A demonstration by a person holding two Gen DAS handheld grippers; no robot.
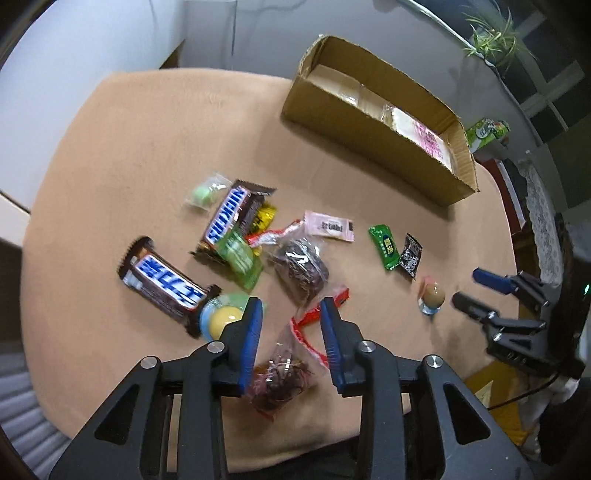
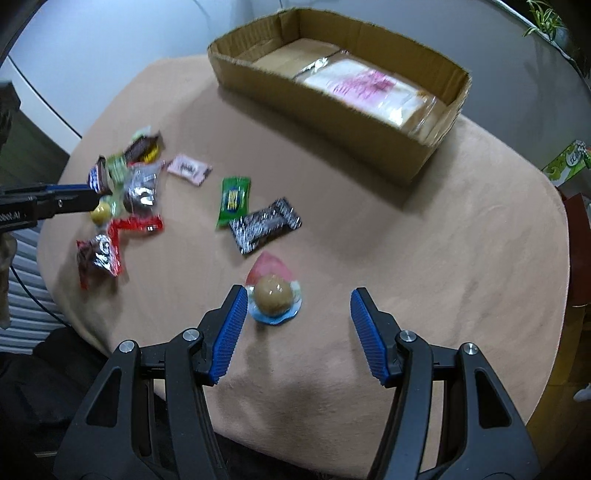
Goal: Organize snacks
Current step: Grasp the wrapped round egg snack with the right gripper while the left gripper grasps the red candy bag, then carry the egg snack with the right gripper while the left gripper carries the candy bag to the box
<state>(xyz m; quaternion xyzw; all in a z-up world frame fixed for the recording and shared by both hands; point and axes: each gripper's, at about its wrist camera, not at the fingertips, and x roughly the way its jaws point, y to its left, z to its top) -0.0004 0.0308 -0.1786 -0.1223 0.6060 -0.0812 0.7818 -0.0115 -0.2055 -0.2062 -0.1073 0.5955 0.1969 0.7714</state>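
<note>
Several snacks lie loose on the tan table (image 1: pixel 129 147): two Snickers bars (image 1: pixel 162 282), a green packet (image 1: pixel 384 245), a black packet (image 1: pixel 410 258), a pink packet (image 1: pixel 330 226), a brown ball snack in a clear cup (image 2: pixel 273 297). My left gripper (image 1: pixel 290 314) is open and empty, hovering over a red-edged clear bag of dark snacks (image 1: pixel 284 373). My right gripper (image 2: pixel 297 301) is open and empty, its left finger just beside the ball snack. The cardboard box (image 2: pixel 328 110) at the back holds a pink-printed white bag (image 2: pixel 369 92).
A yellow and blue ball candy (image 1: pixel 221 319) lies by my left gripper's left finger. A green carton (image 1: pixel 485 131) and a potted plant (image 1: pixel 491 33) stand beyond the table's right edge. My right gripper shows in the left wrist view (image 1: pixel 469 288).
</note>
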